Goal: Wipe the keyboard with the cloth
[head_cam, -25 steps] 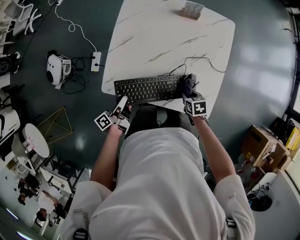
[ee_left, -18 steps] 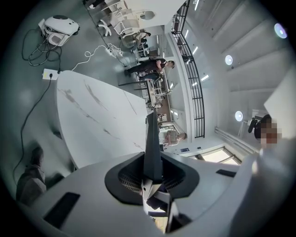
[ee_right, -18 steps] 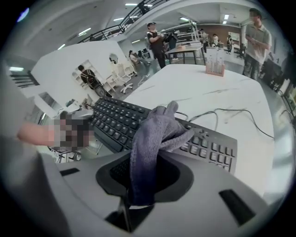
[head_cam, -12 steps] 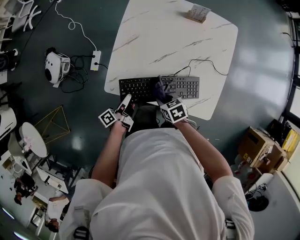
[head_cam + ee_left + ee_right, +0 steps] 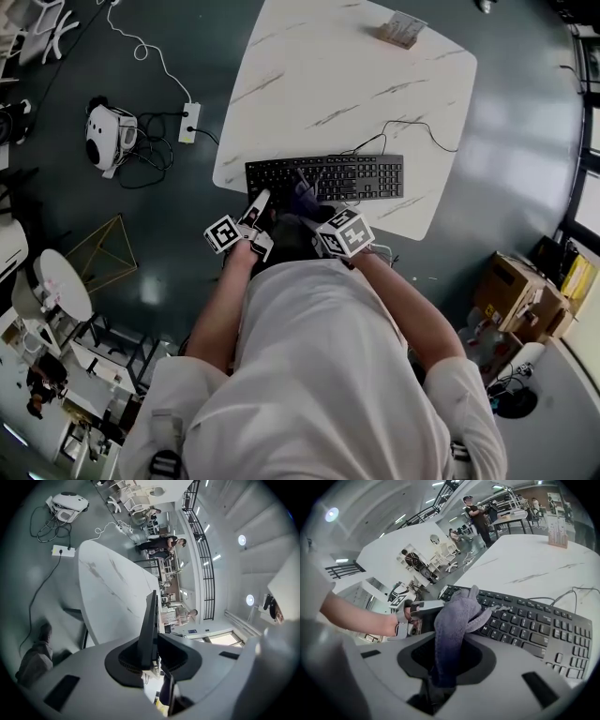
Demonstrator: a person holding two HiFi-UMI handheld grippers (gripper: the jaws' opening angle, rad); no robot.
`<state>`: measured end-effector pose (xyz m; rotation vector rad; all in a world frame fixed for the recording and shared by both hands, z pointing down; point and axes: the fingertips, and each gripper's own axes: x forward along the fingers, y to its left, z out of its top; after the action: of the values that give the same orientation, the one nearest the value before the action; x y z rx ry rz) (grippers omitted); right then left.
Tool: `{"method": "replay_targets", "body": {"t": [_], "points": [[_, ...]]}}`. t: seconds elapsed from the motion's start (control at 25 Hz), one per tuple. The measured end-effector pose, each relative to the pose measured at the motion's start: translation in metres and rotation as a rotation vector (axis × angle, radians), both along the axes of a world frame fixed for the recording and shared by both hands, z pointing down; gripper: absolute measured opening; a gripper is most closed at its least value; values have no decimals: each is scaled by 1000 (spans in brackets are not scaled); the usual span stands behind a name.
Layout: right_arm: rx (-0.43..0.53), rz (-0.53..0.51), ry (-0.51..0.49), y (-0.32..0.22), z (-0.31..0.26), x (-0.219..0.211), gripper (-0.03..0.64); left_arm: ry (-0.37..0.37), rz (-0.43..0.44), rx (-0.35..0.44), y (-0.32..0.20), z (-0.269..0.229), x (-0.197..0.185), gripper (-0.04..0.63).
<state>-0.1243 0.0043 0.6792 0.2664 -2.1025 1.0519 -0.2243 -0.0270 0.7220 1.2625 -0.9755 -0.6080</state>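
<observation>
The left hand-held gripper [image 5: 259,202] has its jaws closed narrowly on the left end of the black keyboard [image 5: 361,176], which lies along the near edge of the white marble table [image 5: 328,75]. The right hand-held gripper [image 5: 312,208] pinches a purple cloth [image 5: 304,192], and the cloth's free end drapes onto the keys left of the keyboard's middle.

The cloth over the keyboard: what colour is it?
The cloth is greyish purple, clearest in the right gripper view.
</observation>
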Motion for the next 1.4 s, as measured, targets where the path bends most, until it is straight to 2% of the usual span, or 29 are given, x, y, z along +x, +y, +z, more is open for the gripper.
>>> {"method": "replay_targets", "body": {"t": [0.08,0.24,0.36,0.6,0.76,0.92,1.0,1.12,1.4], "points": [[-13,37,5,0,1,11,106,-8,12,-9,4,8,-1,81],[-47,142,-18,1,-2,32,106,53,5,-19,13,16,6,81],[-57,203,-16,2,-3,48,107,10,32,-68,24,33,6,84],[-56,297,4,8,-5,74,107,-28,81,-148,32,45,8,130],[-57,357,-7,9,-9,86,106,-34,121,-155,35,52,7,152],[-45,386,-7,7,-12,98,106,-64,152,-165,34,50,8,161],[-42,393,-13,6,-13,103,106,-104,187,-183,34,50,11,230],[-36,390,-20,7,-15,109,106,-159,233,-211,37,53,18,265],[-19,415,-72,10,-29,135,106,-204,176,-246,36,66,13,305]]}}
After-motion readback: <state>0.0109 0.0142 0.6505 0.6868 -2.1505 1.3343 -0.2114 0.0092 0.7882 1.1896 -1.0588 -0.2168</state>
